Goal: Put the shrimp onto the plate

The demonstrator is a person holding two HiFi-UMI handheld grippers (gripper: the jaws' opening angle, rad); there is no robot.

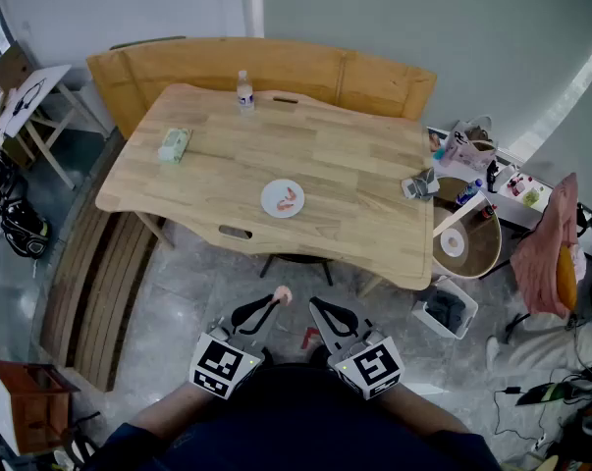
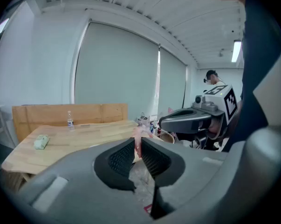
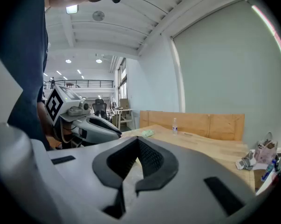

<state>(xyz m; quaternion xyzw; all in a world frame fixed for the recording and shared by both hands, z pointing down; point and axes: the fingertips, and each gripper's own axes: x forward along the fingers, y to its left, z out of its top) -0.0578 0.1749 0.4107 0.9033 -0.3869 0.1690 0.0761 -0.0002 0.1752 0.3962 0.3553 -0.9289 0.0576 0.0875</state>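
Observation:
A white plate (image 1: 276,204) lies near the front middle of the wooden table (image 1: 345,165), with one pink shrimp (image 1: 290,197) on it. Well short of the table, over the floor, my left gripper (image 1: 279,300) is shut on a second pink shrimp (image 1: 283,293). In the left gripper view that shrimp (image 2: 139,135) pokes up between the closed jaws of the left gripper (image 2: 137,146). My right gripper (image 1: 314,305) hangs beside it, shut with nothing in it. The right gripper view shows the right gripper (image 3: 136,143) with its jaws together and empty.
A water bottle (image 1: 244,91) stands at the table's far edge and a green packet (image 1: 175,144) lies at its left. A grey object (image 1: 420,184) sits at the right edge. A wooden bench (image 1: 276,67) backs the table. A round side table (image 1: 467,238) and a bin (image 1: 445,310) stand right.

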